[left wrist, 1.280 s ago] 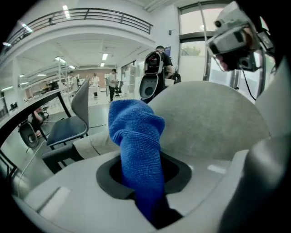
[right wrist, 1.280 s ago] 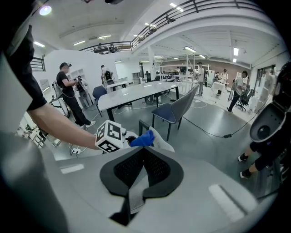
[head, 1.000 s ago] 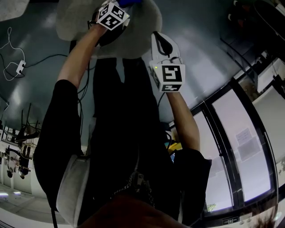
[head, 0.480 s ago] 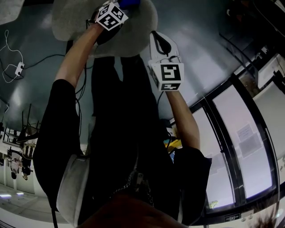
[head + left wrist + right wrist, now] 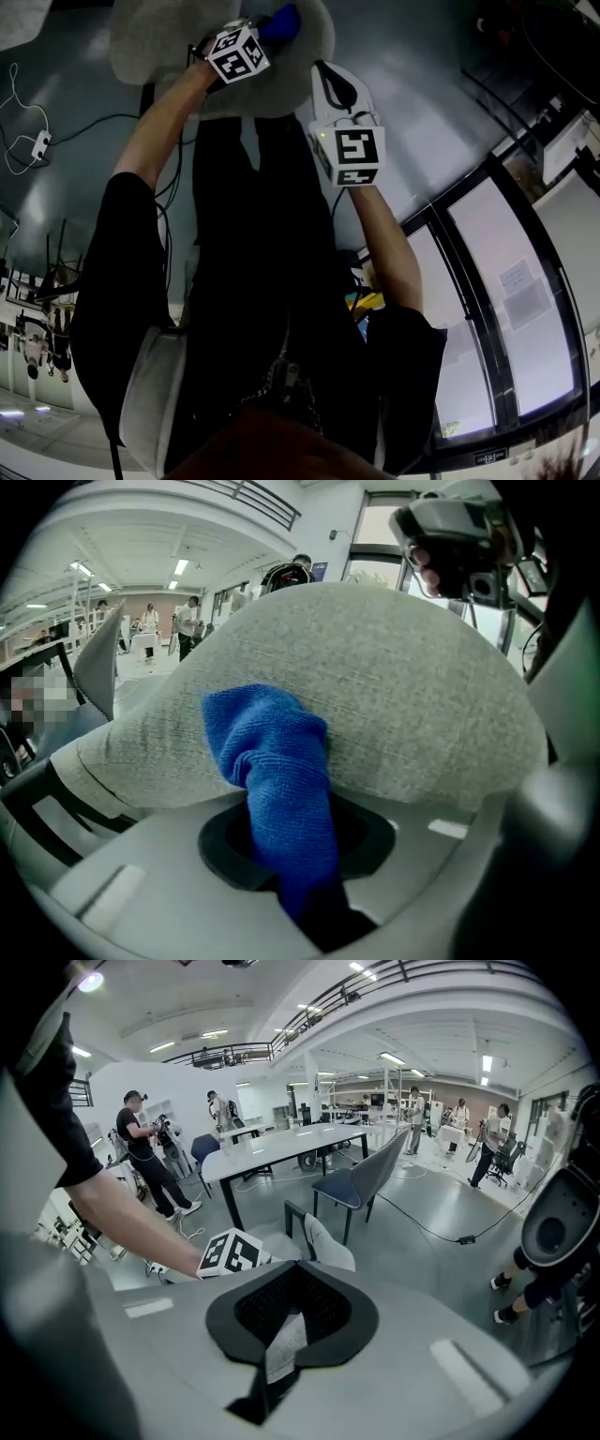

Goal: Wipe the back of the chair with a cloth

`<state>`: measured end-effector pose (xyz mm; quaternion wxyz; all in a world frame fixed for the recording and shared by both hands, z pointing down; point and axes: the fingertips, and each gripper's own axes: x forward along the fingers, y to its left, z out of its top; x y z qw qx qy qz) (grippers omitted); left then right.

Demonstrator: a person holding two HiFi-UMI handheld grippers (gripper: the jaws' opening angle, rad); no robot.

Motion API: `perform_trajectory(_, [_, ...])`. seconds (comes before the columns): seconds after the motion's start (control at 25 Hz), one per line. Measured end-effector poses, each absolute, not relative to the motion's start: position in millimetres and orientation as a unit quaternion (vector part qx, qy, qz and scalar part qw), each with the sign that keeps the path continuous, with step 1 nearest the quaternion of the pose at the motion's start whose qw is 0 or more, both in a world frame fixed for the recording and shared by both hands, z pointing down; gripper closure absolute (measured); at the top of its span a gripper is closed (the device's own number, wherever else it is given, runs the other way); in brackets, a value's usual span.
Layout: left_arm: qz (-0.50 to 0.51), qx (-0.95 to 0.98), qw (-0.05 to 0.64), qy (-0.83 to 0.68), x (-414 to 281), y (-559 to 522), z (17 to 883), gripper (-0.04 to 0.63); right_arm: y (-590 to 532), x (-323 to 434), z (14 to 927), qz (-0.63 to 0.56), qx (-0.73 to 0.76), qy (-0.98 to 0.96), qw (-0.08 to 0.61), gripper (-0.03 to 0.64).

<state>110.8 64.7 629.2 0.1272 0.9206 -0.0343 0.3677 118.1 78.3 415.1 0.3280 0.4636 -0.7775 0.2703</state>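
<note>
The grey fabric chair back is at the top of the head view, and it fills the left gripper view as a rounded cushion. My left gripper is shut on a blue cloth, whose bunched end presses on the fabric. My right gripper hovers beside the chair's right edge, jaws shut with nothing between them. In the right gripper view the left gripper's marker cube shows next to the chair.
A cable and power strip lie on the grey floor at left. Glass panels run along the right. Further off stand a long white table, a blue chair and several people.
The left gripper has shifted a little right and toward me across the chair back, so more of the blue cloth shows. The right gripper has barely moved.
</note>
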Motion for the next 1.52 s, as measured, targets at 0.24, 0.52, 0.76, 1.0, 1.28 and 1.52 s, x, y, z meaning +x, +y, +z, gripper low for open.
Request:
perform_trajectory(0.24, [0.38,0.918,0.11,0.017,103,99,633,0.497,81,109,417,0.273,0.456,-0.78,0.331,0.614])
perform_trajectory(0.52, [0.39,0.912,0.103,0.079,86,142,641,0.497,78,100,419,0.272,0.449,-0.783,0.333,0.614])
perform_trajectory(0.76, [0.399,0.904,0.109,0.105,68,168,646,0.499,77,89,420,0.272,0.442,-0.786,0.337,0.614])
perform_trajectory(1.0, [0.408,0.898,0.106,0.122,54,184,651,0.499,77,78,424,0.276,0.436,-0.787,0.338,0.614])
perform_trajectory(1.28, [0.424,0.888,0.111,0.14,29,204,662,0.499,78,64,426,0.277,0.421,-0.793,0.343,0.614])
perform_trajectory(1.52, [0.436,0.879,0.117,0.152,7,218,665,0.499,78,57,428,0.278,0.413,-0.797,0.343,0.614])
